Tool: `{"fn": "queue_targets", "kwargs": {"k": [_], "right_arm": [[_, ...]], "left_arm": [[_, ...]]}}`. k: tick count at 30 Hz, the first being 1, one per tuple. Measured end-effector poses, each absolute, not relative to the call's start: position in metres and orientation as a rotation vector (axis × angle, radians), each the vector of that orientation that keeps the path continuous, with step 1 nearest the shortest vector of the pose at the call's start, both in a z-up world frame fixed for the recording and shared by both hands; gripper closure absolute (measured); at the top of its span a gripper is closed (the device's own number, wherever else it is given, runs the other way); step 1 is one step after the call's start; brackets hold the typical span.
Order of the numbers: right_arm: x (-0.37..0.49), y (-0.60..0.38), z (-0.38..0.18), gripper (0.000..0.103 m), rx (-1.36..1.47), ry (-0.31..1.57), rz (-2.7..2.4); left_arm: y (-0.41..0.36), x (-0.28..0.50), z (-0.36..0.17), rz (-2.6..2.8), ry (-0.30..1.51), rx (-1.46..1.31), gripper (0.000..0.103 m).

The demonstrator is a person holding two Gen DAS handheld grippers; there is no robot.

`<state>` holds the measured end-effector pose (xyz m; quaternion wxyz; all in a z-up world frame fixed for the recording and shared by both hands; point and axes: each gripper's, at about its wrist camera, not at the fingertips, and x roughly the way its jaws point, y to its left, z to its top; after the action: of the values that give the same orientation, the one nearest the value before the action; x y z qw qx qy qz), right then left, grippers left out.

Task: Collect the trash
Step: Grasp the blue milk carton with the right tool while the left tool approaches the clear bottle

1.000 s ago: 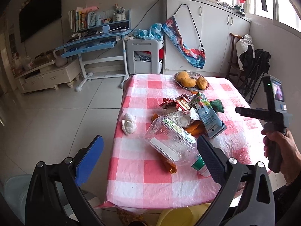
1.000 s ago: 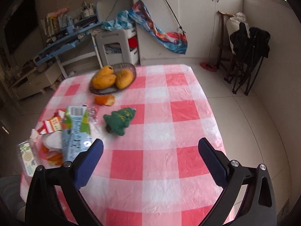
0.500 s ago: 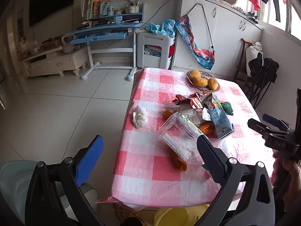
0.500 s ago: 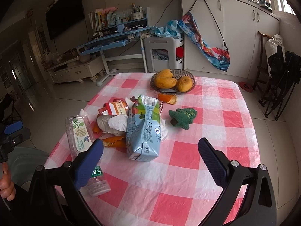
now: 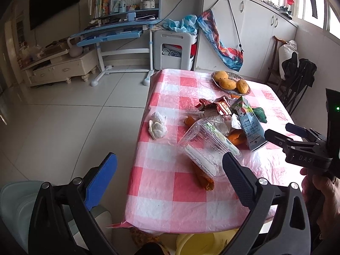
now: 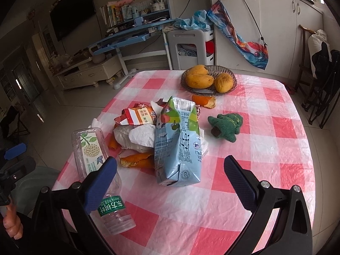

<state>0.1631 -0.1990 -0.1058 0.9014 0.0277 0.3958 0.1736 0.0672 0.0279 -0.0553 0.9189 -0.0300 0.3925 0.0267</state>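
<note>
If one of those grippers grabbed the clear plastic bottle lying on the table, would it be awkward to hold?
Probably. The plastic bottle looks empty and thin-walled, so it is likely light and may crumple under a squeeze. It lies on its side on the smooth tablecloth, so a nudge could roll it.

The right gripper swung left from the bare checked cloth to face the milk carton and trash pile; the left gripper drew back slightly.

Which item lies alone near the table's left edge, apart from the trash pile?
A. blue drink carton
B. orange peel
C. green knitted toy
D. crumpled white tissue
D: the crumpled white tissue sits alone at the edge, apart from the trash pile.
</note>
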Motion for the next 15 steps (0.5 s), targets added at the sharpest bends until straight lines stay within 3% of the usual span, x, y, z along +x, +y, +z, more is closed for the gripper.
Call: {"fn": "queue_targets", "kwargs": {"k": [10, 15], "right_arm": [[0.185, -0.182, -0.126, 0.008, 0.062, 0.879, 0.362], [0.196, -0.183, -0.139, 0.025, 0.080, 0.921, 0.350]], "left_arm": [[0.023, 0.072, -0.059, -0.104, 0.832, -0.152, 0.007], [0.018, 0.081, -0.069, -0.201, 0.885, -0.252, 0.008]]}}
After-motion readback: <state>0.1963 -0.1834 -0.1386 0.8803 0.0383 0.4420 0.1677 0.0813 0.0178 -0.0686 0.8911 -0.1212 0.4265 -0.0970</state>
